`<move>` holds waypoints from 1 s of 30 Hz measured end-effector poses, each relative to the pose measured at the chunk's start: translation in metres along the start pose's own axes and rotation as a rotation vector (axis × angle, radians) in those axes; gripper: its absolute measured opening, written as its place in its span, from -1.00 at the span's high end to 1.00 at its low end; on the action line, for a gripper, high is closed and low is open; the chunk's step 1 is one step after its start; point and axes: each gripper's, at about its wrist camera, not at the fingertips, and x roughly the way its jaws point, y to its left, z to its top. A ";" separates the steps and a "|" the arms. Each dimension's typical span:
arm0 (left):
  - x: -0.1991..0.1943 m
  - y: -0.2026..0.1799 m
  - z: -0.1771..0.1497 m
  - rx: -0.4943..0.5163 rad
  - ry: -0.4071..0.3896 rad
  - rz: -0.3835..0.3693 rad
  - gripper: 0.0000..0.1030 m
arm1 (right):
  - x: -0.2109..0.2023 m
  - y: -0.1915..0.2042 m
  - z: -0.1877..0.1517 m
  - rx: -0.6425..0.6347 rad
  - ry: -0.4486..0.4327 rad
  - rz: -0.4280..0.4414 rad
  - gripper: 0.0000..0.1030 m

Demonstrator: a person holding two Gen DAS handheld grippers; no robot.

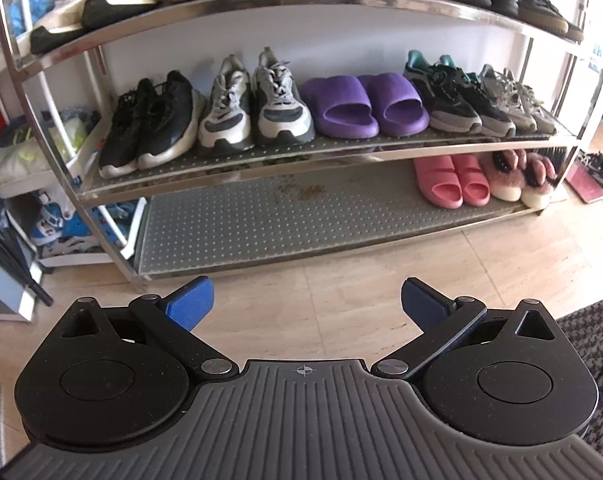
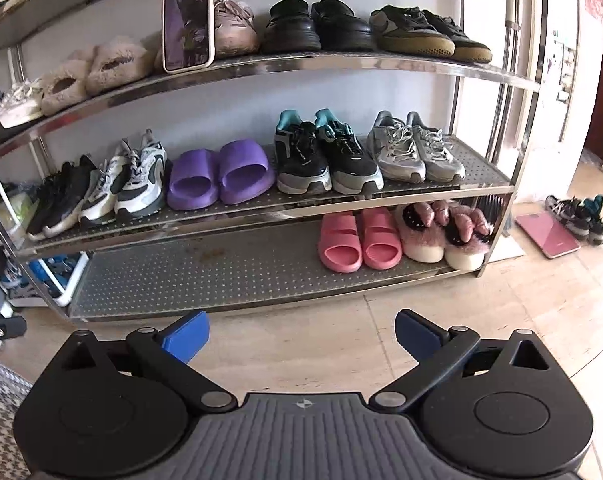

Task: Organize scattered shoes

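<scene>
Your shoe rack (image 2: 285, 65) holds paired shoes on every shelf, while your left gripper (image 1: 306, 305) and right gripper (image 2: 301, 339) hover before it, jaws spread and empty.

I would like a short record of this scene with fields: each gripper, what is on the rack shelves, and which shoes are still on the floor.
left gripper: open, empty, over the floor
right gripper: open, empty, over the floor
rack: metal, facing both cameras
upper shelf: phone standing among shoes
middle shelf: purple slides between sneaker pairs
bottom shelf: pink slides and furry slippers at right end; left part bare
floor: dark sneakers beside a pink scale, right of the rack
</scene>
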 end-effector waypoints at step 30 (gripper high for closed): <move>-0.001 -0.002 0.000 -0.003 0.000 -0.007 -0.99 | -0.002 0.006 0.003 -0.041 0.014 -0.025 -0.94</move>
